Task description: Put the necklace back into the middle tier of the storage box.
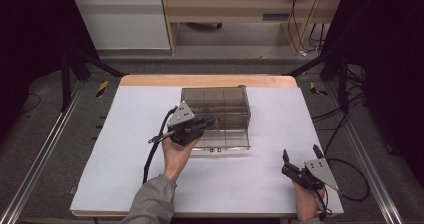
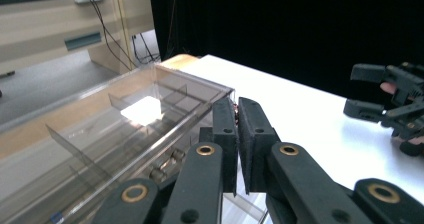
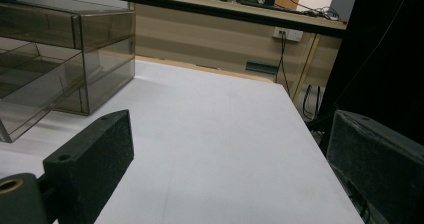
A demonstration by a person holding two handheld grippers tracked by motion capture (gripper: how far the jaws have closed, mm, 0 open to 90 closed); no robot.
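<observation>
Grey floor [image 1: 50, 114], wooden desk [image 1: 225, 9], black curtains [image 1: 390, 59]

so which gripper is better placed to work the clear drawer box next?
Left. The left gripper is already at the clear drawer box, jaws nearly shut at its front edge. The right gripper sits open near the table's right corner, well away.

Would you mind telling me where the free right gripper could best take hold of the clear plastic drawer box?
Probably the drawer box's right wall, approached from the table's right side. That side faces the open right gripper across bare table; the left gripper already occupies the front.
</observation>
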